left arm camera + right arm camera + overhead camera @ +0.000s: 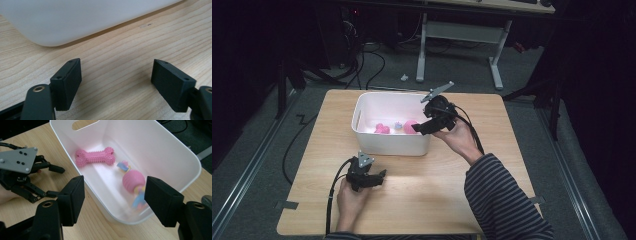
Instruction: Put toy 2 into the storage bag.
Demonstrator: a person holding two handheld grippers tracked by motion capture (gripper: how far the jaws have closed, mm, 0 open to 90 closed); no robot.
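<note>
Judging by how things lie, the work of putting toys into the white bin [391, 142] looks nearly or fully done. A pink rubber bone [95, 156] lies flat on the bin's floor near the handle end, and a pink ball on a knotted rope [133, 181] lies beside it, closer to the near wall; it shows blurred, so I cannot tell whether it has settled. The right gripper [423, 128] hangs over the bin's right rim with its jaws apart and nothing between them. The left gripper [373, 179] rests low on the wooden table [492, 130] in front of the bin, jaws wide and empty. No other toy lies on the table, so little seems left beyond drawing the right hand away.
</note>
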